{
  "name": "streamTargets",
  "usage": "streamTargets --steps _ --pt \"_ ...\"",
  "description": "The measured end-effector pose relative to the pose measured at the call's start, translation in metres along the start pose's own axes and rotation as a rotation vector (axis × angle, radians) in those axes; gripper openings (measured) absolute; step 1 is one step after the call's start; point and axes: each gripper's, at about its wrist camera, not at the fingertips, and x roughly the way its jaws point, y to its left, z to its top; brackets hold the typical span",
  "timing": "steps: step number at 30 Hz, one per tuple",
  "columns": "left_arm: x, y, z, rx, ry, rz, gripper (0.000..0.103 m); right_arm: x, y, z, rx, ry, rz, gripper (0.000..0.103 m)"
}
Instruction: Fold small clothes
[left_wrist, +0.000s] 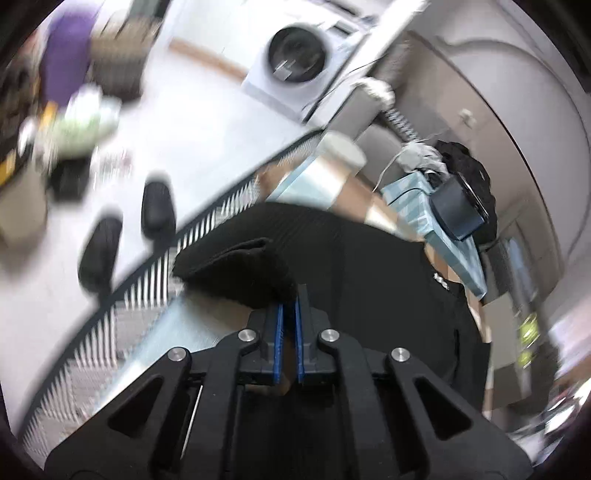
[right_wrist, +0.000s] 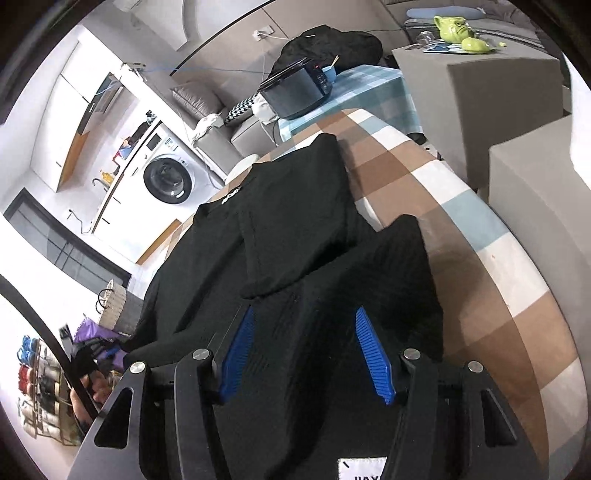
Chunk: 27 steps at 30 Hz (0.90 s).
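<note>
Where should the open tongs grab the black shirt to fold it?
Probably the bottom hem of the black shirt, just ahead of the right tongs. Come from the near side: the hem lies flat on the checked cloth, so one finger can slide under it.

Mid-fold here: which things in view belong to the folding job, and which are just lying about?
Part of the job:
- black shirt spread on the checked tablecloth
- left gripper, shut on a shirt fold
- right gripper, open over the shirt

Lying about:
- washing machine
- black appliance
- green teapot
- wicker basket
</note>
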Motion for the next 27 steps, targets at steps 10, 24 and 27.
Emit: streamTargets --steps 10,24,27 --pt "0.013 -0.186 -0.073 0.602 0.161 -0.302 0.056 -0.001 -0.007 -0.006 -0.002 0.022 -0.014 0.058" --pt "0.016 -0.080 -0.061 0.317 0.152 -0.243 0.074 0.007 -0.008 -0.012 0.002 0.052 0.003 0.058" --pt "0.027 -0.082 -0.051 0.249 0.144 -0.286 0.074 0.007 -0.004 -0.013 -0.005 0.050 0.010 0.058"
